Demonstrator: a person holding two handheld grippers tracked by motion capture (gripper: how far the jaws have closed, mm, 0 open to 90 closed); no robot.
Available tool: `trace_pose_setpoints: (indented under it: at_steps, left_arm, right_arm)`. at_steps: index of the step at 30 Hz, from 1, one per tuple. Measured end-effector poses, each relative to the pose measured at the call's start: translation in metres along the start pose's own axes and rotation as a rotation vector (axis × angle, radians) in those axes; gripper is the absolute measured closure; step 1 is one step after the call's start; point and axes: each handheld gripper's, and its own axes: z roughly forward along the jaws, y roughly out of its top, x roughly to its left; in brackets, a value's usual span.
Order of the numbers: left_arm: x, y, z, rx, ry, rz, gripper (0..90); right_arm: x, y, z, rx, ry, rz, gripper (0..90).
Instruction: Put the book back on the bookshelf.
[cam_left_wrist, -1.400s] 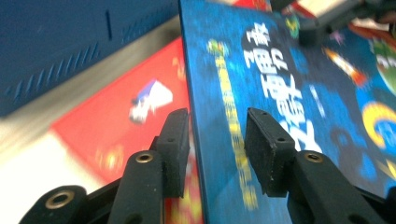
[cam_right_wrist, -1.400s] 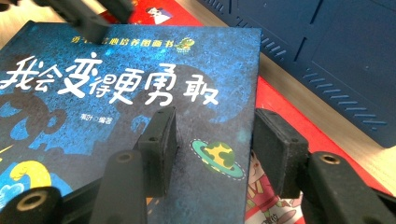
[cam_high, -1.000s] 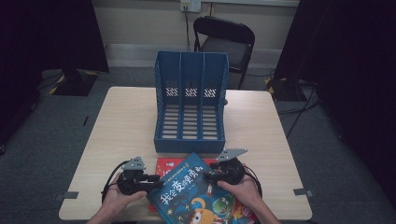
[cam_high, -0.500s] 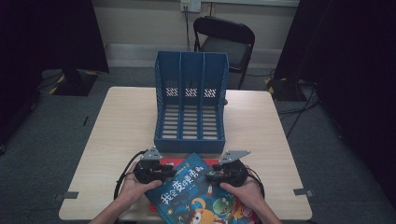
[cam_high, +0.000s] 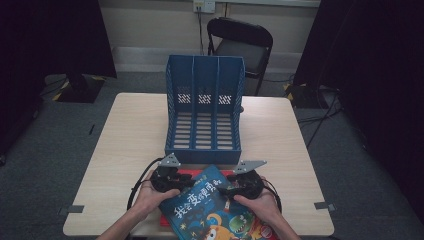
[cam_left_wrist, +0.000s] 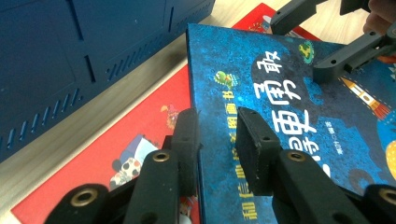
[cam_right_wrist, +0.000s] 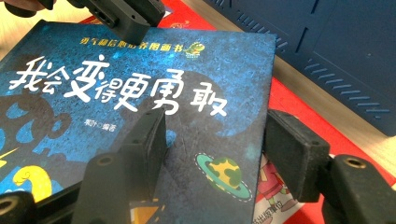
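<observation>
Both tongs, left and right, gape open astride the blue book's edges, likely to lift it toward the rack.

reads "我会变得更勇敢" in big white chars on blue book cover; small yellow line above, illegible.

The blue book runs off the high view's bottom edge and hides most of the red book.

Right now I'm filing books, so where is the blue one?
In the high view the blue book lies at the table's near edge on a red book, before the blue file rack.
</observation>
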Motion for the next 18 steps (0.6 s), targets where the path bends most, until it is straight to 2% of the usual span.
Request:
trace_pose_setpoints:
  at_steps: [3, 5, 6, 8, 11, 13, 15, 18]
  left_arm:
    - [-0.002, -0.007, -0.008, 0.012, 0.003, 0.024, 64.6]
    - [-0.002, -0.014, -0.014, -0.002, 0.002, 0.012, 63.3]
    - [-0.002, -0.017, -0.018, 0.007, 0.001, 0.005, 63.3]
    - [-0.002, -0.022, -0.027, 0.010, 0.024, 0.009, 63.4]
    - [0.001, -0.033, -0.041, 0.020, 0.028, -0.008, 63.4]
    - [0.002, -0.040, -0.051, 0.021, 0.055, -0.005, 63.4]
    - [0.005, -0.047, -0.061, 0.015, 0.032, -0.035, 63.4]
    - [0.006, -0.055, -0.068, 0.027, 0.021, -0.043, 63.3]
  right_arm:
    - [0.001, 0.000, 0.000, 0.002, -0.006, -0.006, 40.0]
    - [0.000, 0.000, 0.000, -0.002, -0.005, -0.004, 40.0]
    - [0.000, 0.000, 0.000, -0.003, -0.005, -0.003, 40.1]
    - [0.001, 0.000, 0.000, 0.000, -0.006, -0.004, 40.2]
    - [0.001, 0.000, 0.000, 0.000, -0.009, -0.001, 40.3]
    - [0.001, 0.000, 0.000, -0.001, -0.010, 0.004, 40.1]
    - [0.001, -0.001, 0.000, -0.004, -0.013, 0.009, 40.2]
    - [0.001, -0.001, 0.000, -0.001, -0.013, 0.009, 40.0]
